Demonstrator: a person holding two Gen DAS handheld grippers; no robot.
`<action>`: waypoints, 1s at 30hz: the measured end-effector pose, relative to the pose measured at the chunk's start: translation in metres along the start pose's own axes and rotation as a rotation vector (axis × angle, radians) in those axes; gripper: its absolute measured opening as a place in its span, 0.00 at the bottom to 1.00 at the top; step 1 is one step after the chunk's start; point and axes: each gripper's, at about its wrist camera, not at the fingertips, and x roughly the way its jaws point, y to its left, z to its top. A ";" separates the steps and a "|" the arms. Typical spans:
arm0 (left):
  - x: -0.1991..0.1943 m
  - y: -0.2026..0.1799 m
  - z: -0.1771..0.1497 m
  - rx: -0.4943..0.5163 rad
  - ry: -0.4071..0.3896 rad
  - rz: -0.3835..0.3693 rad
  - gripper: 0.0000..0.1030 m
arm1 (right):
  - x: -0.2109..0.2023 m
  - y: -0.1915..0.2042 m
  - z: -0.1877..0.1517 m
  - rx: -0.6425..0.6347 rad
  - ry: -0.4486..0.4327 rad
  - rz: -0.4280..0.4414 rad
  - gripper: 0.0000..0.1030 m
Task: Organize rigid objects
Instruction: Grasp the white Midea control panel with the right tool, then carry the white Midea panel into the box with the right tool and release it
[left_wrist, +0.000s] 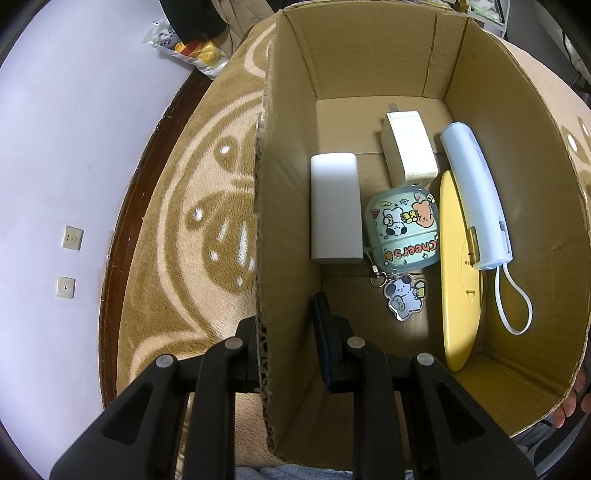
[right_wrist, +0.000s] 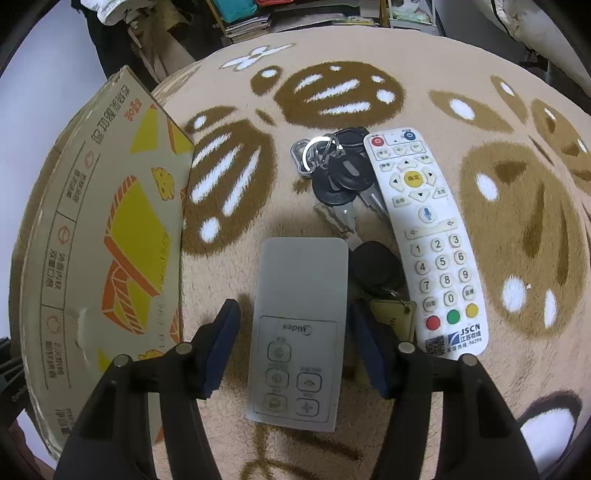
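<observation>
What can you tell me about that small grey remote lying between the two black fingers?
The grey remote is a flat, slim rectangle with rounded corners, plastic by the look of it. Its upper half is plain; the lower half has a framed panel with the name Midea and five pale buttons. It lies face up on the patterned blanket, between the fingers of the right hand-held gripper, whose blue pads stand on either side, not yet pressing it. A black key fob sits right beside its edge; whether they touch is unclear.
</observation>
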 end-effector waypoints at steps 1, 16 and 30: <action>0.000 0.000 0.000 0.001 0.000 0.001 0.20 | 0.001 0.001 0.000 -0.007 0.001 -0.007 0.63; -0.001 -0.003 -0.002 0.012 0.001 0.011 0.20 | 0.001 0.006 -0.006 -0.031 -0.017 -0.057 0.50; -0.003 -0.005 -0.004 0.012 0.003 0.011 0.20 | -0.037 0.019 0.003 -0.044 -0.155 -0.017 0.50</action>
